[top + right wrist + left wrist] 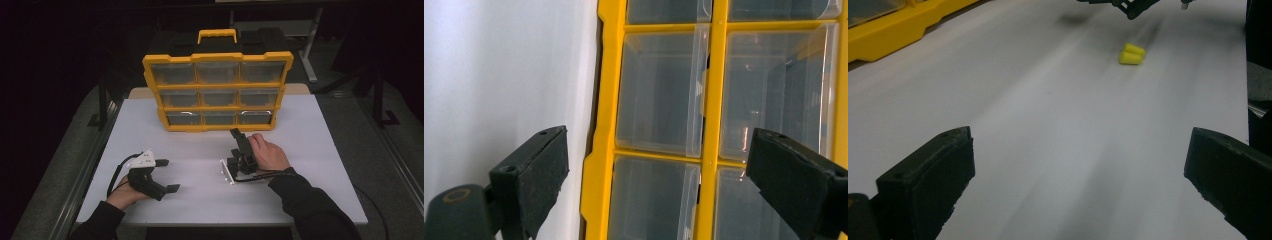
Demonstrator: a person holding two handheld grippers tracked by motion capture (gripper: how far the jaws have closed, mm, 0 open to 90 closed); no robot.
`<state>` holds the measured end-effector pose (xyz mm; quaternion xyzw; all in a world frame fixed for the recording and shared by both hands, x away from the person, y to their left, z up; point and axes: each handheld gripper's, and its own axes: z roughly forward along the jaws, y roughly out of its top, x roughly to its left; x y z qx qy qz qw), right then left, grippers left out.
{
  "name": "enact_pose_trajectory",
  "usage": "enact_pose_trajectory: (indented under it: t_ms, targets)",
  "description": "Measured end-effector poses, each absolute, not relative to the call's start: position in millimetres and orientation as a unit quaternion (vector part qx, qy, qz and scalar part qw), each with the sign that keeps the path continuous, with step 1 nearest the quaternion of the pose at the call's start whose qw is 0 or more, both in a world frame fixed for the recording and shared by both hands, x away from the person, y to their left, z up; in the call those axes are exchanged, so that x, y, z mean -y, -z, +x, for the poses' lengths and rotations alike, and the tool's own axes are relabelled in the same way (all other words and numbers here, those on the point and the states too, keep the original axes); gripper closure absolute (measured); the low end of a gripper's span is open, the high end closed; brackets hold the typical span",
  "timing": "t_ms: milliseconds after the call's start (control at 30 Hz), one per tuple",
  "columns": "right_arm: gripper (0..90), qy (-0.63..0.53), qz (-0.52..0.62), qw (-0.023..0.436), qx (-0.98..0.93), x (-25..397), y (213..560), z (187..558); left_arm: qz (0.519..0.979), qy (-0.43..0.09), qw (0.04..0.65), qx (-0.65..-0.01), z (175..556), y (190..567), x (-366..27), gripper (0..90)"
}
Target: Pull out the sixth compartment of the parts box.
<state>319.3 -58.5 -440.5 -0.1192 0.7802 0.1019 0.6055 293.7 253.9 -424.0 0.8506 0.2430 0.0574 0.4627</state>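
Ahead of the right gripper (235, 135), jaws apart, stands a yellow drawer organizer (217, 92) at the table's (310, 165) far edge. Its clear plastic drawers (659, 90) look light, slick and thin; grip a front lip. The left gripper (167, 175), jaws wide, faces two soft yellow foam earplugs (1131, 54).

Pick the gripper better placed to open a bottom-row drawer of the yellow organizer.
Right. The right gripper sits just before the organizer, jaws open, aimed at its clear drawers. The left gripper lies farther back, pointing across the table.
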Motion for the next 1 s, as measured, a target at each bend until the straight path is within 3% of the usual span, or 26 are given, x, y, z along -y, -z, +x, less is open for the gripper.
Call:
enact_pose_trajectory:
  t_ms: [1000]
  targets:
    - [9.0,-0.067,-0.069,0.632,-0.769,80.6,433.3,335.3,0.852,-0.059,0.460,-0.242,293.6,424.6,-253.5,0.0]
